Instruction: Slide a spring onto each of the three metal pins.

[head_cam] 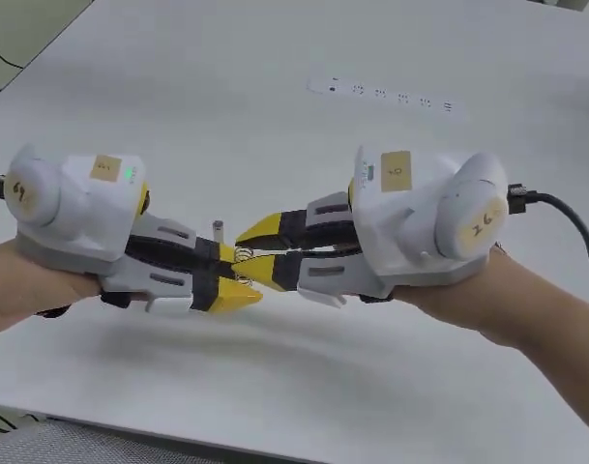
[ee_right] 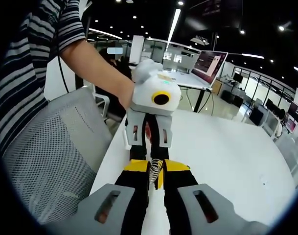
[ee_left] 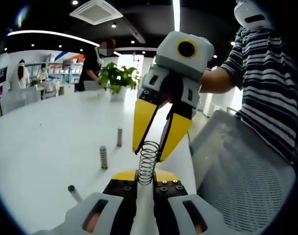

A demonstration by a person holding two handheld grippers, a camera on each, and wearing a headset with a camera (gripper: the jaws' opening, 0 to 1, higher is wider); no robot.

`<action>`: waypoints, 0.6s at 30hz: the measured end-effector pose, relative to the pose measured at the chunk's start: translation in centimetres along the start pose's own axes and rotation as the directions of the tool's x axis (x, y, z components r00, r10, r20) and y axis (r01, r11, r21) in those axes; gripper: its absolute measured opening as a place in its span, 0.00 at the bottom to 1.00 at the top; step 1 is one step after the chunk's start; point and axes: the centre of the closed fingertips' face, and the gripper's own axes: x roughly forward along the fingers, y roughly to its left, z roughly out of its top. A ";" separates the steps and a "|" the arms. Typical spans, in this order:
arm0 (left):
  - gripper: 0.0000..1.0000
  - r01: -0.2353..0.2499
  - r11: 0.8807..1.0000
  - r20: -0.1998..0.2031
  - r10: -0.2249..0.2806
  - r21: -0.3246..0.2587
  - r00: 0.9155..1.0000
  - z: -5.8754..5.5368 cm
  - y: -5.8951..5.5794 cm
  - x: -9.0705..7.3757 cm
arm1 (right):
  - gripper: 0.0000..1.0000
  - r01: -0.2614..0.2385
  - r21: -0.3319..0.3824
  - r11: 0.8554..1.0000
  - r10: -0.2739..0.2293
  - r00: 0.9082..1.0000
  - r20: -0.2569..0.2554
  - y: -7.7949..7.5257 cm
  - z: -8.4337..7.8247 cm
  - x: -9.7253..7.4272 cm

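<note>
Our left hand-held gripper (ee_left: pixel 145 177) pinches the spring (ee_left: pixel 149 157) by its near end; the right hand-held gripper (ee_right: pixel 156 169) has its jaws astride the far end, though we cannot tell whether they press on it. We judge this the last spring, held above the surface (ee_left: pixel 51 132): two pins (ee_left: pixel 103 157) already wear springs, so next it needs lining up over the bare pin (ee_left: pixel 73 192). From the head view the yellow tips nearly hide the coil.

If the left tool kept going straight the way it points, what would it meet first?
The spring already at its tips, then the right tool facing it nose to nose.
</note>
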 end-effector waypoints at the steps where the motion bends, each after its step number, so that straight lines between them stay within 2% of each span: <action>1: 0.04 0.001 1.000 0.003 -0.001 0.000 1.000 0.1 0.0 0.0 | 0.07 0.000 -0.002 1.000 0.000 1.000 -0.001 0.0 0.0 0.0; 7: 0.10 -0.003 1.000 -0.001 0.003 -0.010 1.000 0.0 -0.1 0.0 | 0.07 0.006 -0.006 1.000 -0.006 1.000 -0.003 0.0 0.0 0.1; 18: 0.21 -0.044 0.999 0.010 0.044 -0.029 0.999 -0.2 0.3 -0.9 | 0.07 0.022 -0.005 1.000 -0.022 1.000 -0.004 -0.5 0.0 -0.1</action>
